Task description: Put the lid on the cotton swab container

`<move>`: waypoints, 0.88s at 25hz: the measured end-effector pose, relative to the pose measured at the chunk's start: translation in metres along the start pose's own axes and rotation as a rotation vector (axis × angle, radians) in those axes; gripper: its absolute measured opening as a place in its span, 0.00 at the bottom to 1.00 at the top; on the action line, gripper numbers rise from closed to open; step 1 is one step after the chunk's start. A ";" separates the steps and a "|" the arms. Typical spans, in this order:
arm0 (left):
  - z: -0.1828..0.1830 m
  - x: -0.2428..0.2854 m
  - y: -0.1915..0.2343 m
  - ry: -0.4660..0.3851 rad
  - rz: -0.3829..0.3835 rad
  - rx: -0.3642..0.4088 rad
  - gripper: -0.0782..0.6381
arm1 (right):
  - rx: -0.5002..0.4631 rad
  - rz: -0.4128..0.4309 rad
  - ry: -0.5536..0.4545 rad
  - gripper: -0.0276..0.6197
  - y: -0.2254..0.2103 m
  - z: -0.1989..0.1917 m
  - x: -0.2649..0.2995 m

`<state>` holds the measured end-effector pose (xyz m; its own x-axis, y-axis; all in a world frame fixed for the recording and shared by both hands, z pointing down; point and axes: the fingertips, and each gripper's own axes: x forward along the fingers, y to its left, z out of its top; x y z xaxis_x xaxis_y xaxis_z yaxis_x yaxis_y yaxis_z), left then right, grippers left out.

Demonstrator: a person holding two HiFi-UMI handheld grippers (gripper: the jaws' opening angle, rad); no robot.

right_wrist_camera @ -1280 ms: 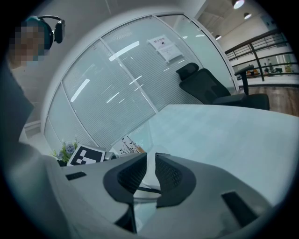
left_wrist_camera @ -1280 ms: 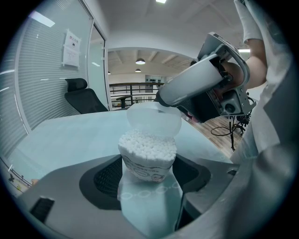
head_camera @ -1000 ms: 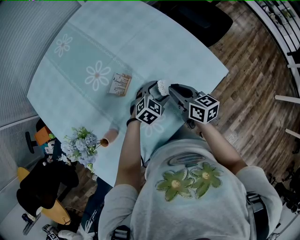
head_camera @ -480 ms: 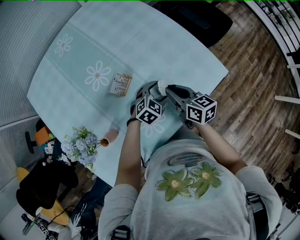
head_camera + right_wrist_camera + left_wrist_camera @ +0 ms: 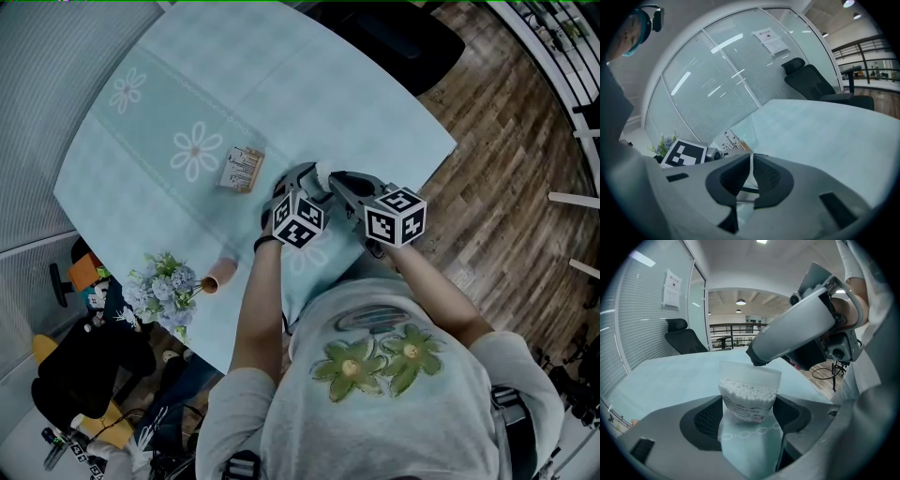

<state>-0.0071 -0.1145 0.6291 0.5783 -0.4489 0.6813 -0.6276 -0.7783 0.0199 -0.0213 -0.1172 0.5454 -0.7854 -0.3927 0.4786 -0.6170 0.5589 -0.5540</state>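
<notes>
1. The cotton swab container (image 5: 747, 401) is held upright, its long axis vertical and the white swab heads pointing up.
2. It is clamped at its sides between the widely spread jaws of the left gripper (image 5: 749, 414), whose pads press on its walls.
3. Whether its base rests on the table (image 5: 309, 84) or hangs just above it cannot be told.
4. The translucent lid (image 5: 750, 372) is seen over the swab heads, with its top edge slightly tilted.
5. The lid's rim is met from above by the tip of the right gripper (image 5: 751, 164).
6. The right gripper's jaws have just been closing and now stand almost together, with a thin clear wall of the lid pinched between them.
7. In the head view the container is found near the table's edge on the person's side, between the two grippers.
8. A wide stretch of bare flowered cloth is left open beyond it, up to the far edge.
9. A small box (image 5: 242, 169) lies near the container on its left.
10. A bunch of flowers (image 5: 164, 281) stands well apart at the table's left edge.
</notes>
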 end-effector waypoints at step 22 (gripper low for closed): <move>0.000 0.000 0.000 0.005 0.004 -0.012 0.57 | -0.186 -0.073 0.498 0.04 -0.006 -0.019 0.020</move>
<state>-0.0068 -0.1150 0.6292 0.5733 -0.4500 0.6847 -0.6360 -0.7713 0.0256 -0.0326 -0.1142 0.5711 -0.5941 -0.0664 0.8017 -0.6141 0.6811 -0.3987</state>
